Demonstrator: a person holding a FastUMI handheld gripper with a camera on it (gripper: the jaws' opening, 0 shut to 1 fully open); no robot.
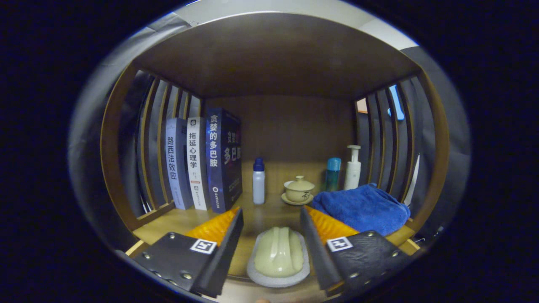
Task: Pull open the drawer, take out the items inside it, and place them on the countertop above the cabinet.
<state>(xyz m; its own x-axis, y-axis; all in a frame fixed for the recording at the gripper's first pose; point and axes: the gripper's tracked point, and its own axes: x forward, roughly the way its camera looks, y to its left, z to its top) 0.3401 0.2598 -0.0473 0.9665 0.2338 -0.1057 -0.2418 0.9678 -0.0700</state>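
A pale green ridged soap-like block [278, 251] lies on a white oval dish [257, 275], resting on the wooden countertop [177, 223] near its front edge. It sits between the two fingers of my gripper [271, 210], toward their base. The gripper is open, with a narrow gap on each side between the fingers and the dish. Neither finger presses on it.
Three upright books [198, 168] stand at the left. Beyond the fingers are a white bottle with a blue cap [258, 182], a lidded tea bowl on a saucer [299, 190], a teal bottle [332, 173] and a white pump bottle [353, 168]. A folded blue towel [362, 207] lies right. Slatted sides and a wooden top enclose the shelf.
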